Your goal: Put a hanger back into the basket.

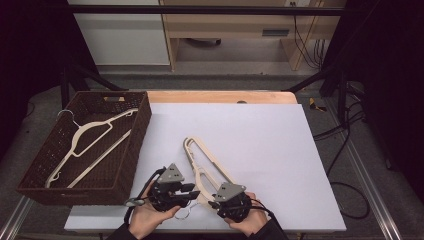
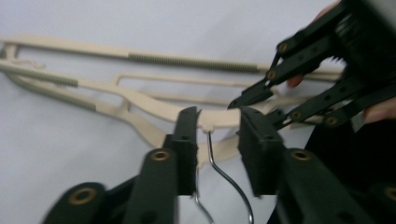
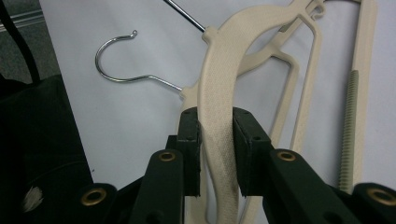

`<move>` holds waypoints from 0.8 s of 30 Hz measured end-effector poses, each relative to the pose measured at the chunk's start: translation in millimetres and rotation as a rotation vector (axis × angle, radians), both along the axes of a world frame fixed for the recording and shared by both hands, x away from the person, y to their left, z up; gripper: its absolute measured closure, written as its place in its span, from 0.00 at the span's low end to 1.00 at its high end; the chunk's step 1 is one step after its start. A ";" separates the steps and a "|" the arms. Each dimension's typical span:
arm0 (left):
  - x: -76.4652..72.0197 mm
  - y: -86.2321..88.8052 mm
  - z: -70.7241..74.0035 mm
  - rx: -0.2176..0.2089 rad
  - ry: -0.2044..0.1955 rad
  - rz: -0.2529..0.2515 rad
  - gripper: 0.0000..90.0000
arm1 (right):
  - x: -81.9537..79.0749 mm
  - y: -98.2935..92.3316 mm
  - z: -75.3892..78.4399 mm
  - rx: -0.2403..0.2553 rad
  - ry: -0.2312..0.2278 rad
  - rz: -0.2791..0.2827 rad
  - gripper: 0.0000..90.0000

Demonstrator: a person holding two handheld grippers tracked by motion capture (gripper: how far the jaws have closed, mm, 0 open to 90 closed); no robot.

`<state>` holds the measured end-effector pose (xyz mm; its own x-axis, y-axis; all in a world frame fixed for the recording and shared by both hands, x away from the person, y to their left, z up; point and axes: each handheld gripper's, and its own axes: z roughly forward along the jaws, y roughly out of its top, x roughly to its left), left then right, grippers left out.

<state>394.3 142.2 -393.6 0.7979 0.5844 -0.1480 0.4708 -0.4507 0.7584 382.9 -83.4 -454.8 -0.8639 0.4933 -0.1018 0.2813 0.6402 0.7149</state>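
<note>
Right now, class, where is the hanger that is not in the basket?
In the high view, the loose hanger lies on the white sheet, just right of the brown basket, its near end between the left gripper and right gripper.

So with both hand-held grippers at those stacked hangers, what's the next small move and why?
Probably lift the right hand-held gripper slightly: its jaws pinch the top hanger. The left hand-held gripper straddles the hanger neck with gaps either side, so it could steady the lower hanger there, before the basket.
</note>
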 end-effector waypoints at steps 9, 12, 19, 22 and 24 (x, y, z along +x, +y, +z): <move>2.6 34.7 25.6 -0.126 -0.156 0.069 0.36 | 1.4 -7.7 6.6 0.030 -0.011 -0.021 0.84; 3.0 46.3 32.1 -0.153 -0.187 0.090 0.26 | 2.9 -13.1 9.7 0.037 -0.015 -0.040 0.85; 5.4 61.8 30.1 -0.134 -0.238 0.139 0.13 | 5.1 -23.7 17.9 0.060 -0.040 -0.068 0.87; 4.5 64.3 24.6 -0.121 -0.247 0.144 0.12 | 6.2 -29.4 21.7 0.065 -0.053 -0.088 0.88; 3.4 64.9 20.9 -0.106 -0.252 0.136 0.11 | 7.5 -34.6 25.6 0.073 -0.065 -0.099 0.89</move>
